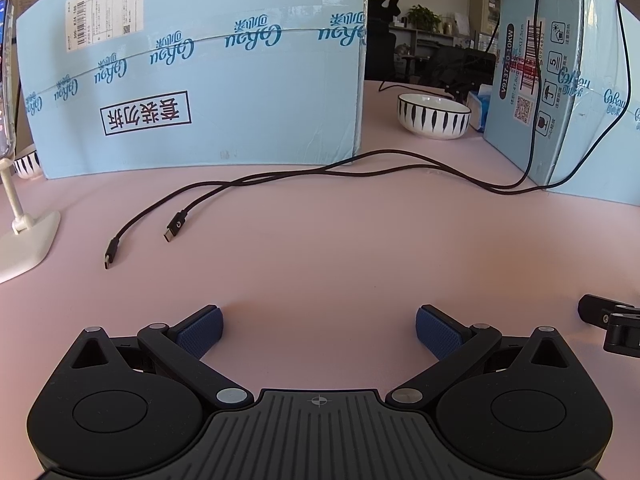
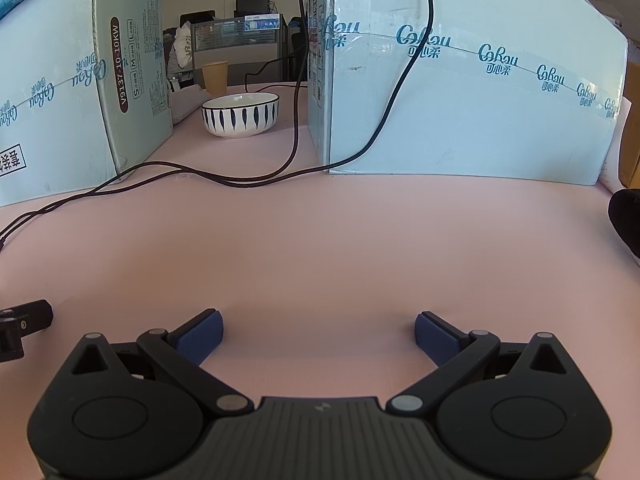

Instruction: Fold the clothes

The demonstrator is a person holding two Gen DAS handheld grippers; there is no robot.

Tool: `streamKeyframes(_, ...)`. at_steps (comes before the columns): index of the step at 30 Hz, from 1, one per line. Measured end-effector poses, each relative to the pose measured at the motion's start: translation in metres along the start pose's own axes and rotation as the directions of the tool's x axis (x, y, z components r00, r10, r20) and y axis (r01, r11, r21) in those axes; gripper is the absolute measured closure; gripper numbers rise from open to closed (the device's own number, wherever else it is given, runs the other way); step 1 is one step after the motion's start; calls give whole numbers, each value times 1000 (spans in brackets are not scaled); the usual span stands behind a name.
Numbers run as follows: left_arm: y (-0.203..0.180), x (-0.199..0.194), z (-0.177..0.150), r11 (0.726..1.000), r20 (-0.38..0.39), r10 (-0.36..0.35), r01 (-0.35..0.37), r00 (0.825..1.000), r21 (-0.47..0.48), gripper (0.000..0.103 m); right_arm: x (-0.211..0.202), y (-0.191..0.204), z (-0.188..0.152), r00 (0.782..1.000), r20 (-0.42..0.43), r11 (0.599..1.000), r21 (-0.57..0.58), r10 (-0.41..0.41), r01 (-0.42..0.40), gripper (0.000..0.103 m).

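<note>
A: Tools?
B: Left tool (image 1: pixel 319 330) and right tool (image 2: pixel 319 334) both spread wide, gripping nothing, low over the pink desk (image 1: pixel 340 248).
A: Clothes?
B: Only a dark bundle (image 2: pixel 626 220) at the right wrist view's right edge; can't tell what it is.

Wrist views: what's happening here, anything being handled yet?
Nothing yet. The left tool and right tool both sit open and empty over the pink table. No clothing shows in either view. Only two loose black cables, a striped bowl and blue boxes are ahead.
</note>
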State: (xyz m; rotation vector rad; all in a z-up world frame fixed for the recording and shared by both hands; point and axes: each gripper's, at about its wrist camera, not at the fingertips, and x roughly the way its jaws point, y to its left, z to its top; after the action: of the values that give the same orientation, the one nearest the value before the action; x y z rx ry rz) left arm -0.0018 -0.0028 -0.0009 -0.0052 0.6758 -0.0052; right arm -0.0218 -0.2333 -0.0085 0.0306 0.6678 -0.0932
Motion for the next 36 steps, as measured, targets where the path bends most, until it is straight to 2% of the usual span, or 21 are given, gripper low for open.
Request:
streamKeyframes(4, -4, -7, -1, 999, -5, -37, 37, 999, 34, 0, -9, -4, -1, 1000, 12, 1000, -11, 5, -5, 0)
streamKeyframes(8, -11, -23, 1, 992, -4, -117, 117, 993, 49, 0, -45, -22, -3, 992, 126, 999, 46, -18, 12, 0)
streamKeyframes(11, -22, -39, 6, 980, 9, -194, 193, 981, 48, 0, -76, -44, -1, 985, 169, 996, 79, -48, 35, 0)
streamKeyframes(14, -45, -59, 15, 959, 46, -272, 266, 961, 103, 0, -116, -72, 0, 967, 236, 991, 107, -99, 76, 0)
streamKeyframes(17, -74, -74, 21, 932, 78, -326, 306, 942, 194, 0, -161, -112, -4, 936, 303, 978, 153, -181, 140, 0)
streamKeyframes(20, -110, -83, 25, 879, 58, -417, 387, 907, 278, 0, -204, -151, -16, 905, 346, 962, 204, -246, 184, 0)
streamKeyframes(24, -166, -89, 17, 765, -44, -554, 529, 832, 368, 0, -260, -213, -46, 848, 392, 924, 282, -358, 259, 0)
streamKeyframes(25, -181, -92, 11, 740, -58, -568, 540, 821, 400, 0, -273, -226, -55, 841, 389, 914, 304, -376, 268, 0)
streamKeyframes(26, -195, -95, 6, 715, -71, -579, 548, 812, 434, 0, -284, -240, -64, 839, 378, 904, 329, -391, 273, 0)
streamKeyframes(28, -231, -106, -11, 639, -81, -618, 559, 782, 529, 0, -303, -265, -86, 831, 366, 885, 370, -418, 282, 0)
streamKeyframes(29, -242, -110, -16, 610, -83, -633, 562, 769, 559, 0, -310, -274, -96, 828, 359, 877, 381, -431, 291, 0)
streamKeyframes(31, -274, -121, -32, 533, -73, -681, 562, 728, 633, 0, -317, -286, -114, 824, 331, 866, 371, -460, 334, 0)
streamKeyframes(34, -313, -127, -47, 471, -96, -713, 576, 695, 668, 0, -311, -290, -133, 817, 298, 867, 244, -494, 435, 0)
streamKeyframes(36, -342, -128, -56, 439, -132, -726, 603, 674, 666, 0, -298, -289, -142, 824, 276, 869, 164, -494, 466, 0)
